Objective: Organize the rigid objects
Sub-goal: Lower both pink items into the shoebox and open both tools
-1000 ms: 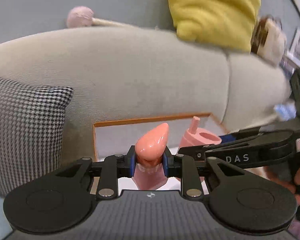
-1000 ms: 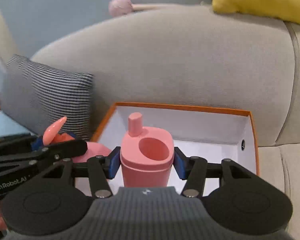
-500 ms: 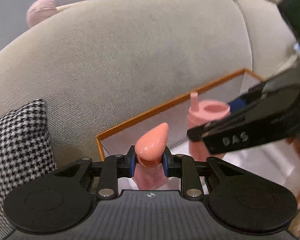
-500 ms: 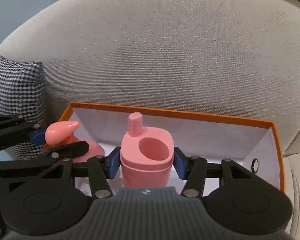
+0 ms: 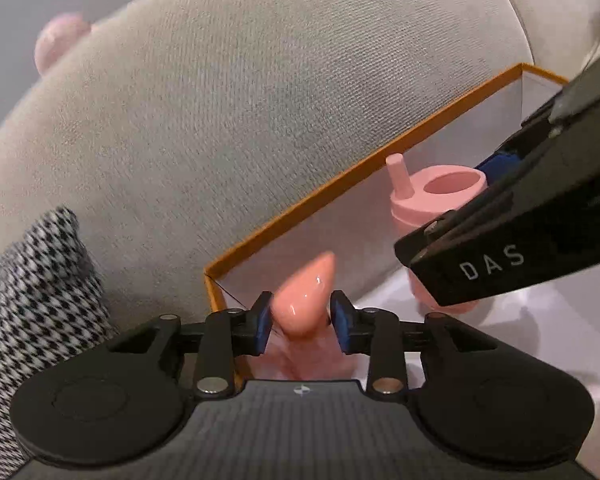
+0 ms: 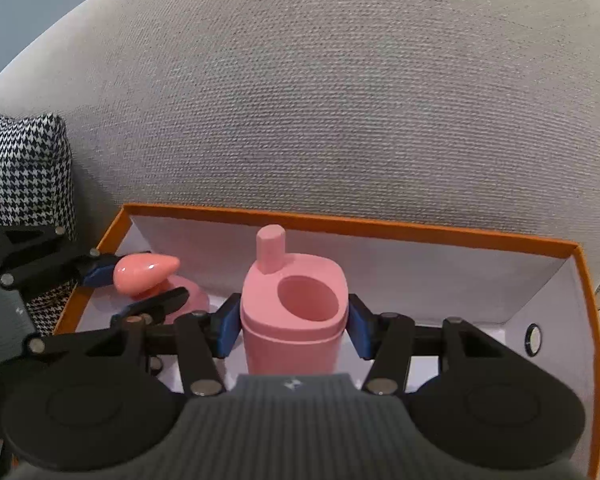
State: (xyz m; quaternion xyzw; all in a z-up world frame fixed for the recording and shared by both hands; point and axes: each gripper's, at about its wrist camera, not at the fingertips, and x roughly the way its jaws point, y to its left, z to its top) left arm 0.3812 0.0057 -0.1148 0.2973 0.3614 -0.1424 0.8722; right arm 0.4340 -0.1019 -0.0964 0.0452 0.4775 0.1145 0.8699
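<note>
- Nearest, left wrist view: the left gripper (image 5: 301, 320) has its jaws set narrowly about the glossy coral teardrop knob (image 5: 305, 298). The knob is blurred, and whether both pads press on it cannot be told.
- Nearest, right wrist view: the right gripper (image 6: 293, 330) has its jaws closed on the body of the pink spouted cup (image 6: 292, 344), which is upright with its spout on the far side.
- Both pieces are inside the orange-rimmed box (image 6: 340, 226), the knob piece at the near-left corner and the cup about mid-box.
- Step in hand, as judged: setting both pieces down in the box. Lower each until its base is on the white floor, open the jaws only slightly, and withdraw straight back, so that the tall cup does not tip and the two grippers, now close together, do not collide.
- Only the right wrist view shows the rounded pink base (image 6: 194, 294) under the knob, the box's right wall and its grommet hole (image 6: 533, 339).
- Only the left wrist view shows the cup's side profile.
- Farther: a houndstooth cushion (image 6: 20, 168) lies left of the box, with the grey sofa backrest (image 6: 320, 100) behind it.
</note>
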